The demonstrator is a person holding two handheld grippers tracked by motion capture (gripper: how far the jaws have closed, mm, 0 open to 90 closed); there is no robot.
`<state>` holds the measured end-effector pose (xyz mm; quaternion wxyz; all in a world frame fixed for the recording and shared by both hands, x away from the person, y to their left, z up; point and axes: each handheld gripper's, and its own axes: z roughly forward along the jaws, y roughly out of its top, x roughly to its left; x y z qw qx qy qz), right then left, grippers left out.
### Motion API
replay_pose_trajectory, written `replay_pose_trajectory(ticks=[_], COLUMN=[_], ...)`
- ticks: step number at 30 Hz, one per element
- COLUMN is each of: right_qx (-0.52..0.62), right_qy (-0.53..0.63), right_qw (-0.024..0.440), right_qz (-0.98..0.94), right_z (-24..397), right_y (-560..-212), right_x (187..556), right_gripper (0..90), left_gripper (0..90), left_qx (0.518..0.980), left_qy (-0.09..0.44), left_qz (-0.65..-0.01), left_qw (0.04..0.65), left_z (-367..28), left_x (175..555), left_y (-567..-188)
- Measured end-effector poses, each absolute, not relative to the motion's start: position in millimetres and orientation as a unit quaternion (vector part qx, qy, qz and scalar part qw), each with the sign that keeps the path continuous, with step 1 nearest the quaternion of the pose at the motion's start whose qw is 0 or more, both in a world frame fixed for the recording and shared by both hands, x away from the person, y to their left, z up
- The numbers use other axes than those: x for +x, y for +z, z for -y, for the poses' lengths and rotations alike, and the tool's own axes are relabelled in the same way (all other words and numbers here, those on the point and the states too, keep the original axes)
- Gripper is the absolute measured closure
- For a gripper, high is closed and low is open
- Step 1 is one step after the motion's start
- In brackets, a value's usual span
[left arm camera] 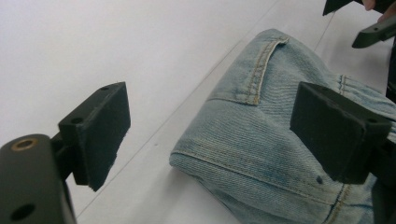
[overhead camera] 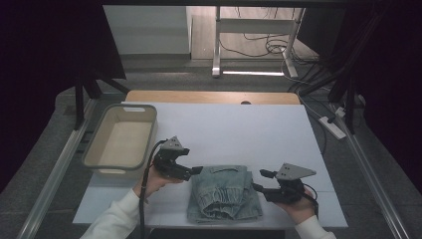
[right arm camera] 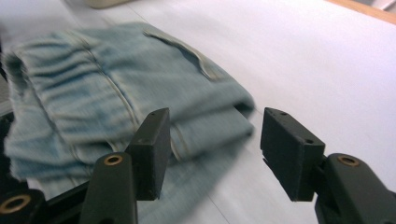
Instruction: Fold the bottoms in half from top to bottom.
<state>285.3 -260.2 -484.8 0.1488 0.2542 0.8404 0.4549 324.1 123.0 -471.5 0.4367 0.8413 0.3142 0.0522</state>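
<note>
On the white table [overhead camera: 278, 129], both grippers, left [overhead camera: 197, 170] and right [overhead camera: 261, 180], spread empty beside folded jeans [overhead camera: 224, 194]; pinch opposite edges evenly before lifting toward the basket [overhead camera: 121, 142]

Lab-style recording bay, white-covered table [overhead camera: 224, 124] on grey carpet, dark curtains [overhead camera: 45, 45] at left and right, loose cables [overhead camera: 268, 47] and a power strip [overhead camera: 332, 127] on the far floor, bare desk frame [overhead camera: 254, 30] beyond
</note>
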Motion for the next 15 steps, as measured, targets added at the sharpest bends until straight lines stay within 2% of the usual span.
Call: replay_pose_trajectory(ticks=[5, 11, 14, 15], right_qx=[0.273, 0.285, 0.282, 0.283], right_qy=[0.453, 0.447, 0.447, 0.447], right_qw=[0.162, 0.165, 0.168, 0.167], right_qz=[-0.833, -0.832, -0.832, -0.832], right_z=[281, 287, 286, 285], right_y=[-487, -490, -488, -488], right_x=[284, 287, 287, 286], right_gripper=[42.5, 41.9, 41.7, 41.7], left_gripper=[13.0, 12.9, 12.9, 13.1], left_qx=[0.840, 0.837, 0.838, 0.840], left_qy=[0.055, 0.046, 0.038, 0.020], left_qz=[-0.320, -0.326, -0.333, -0.334], left_qw=[0.435, 0.438, 0.431, 0.428], left_z=[-124, -124, -123, -122], left_x=[323, 325, 326, 327], left_y=[-469, -472, -474, -475])
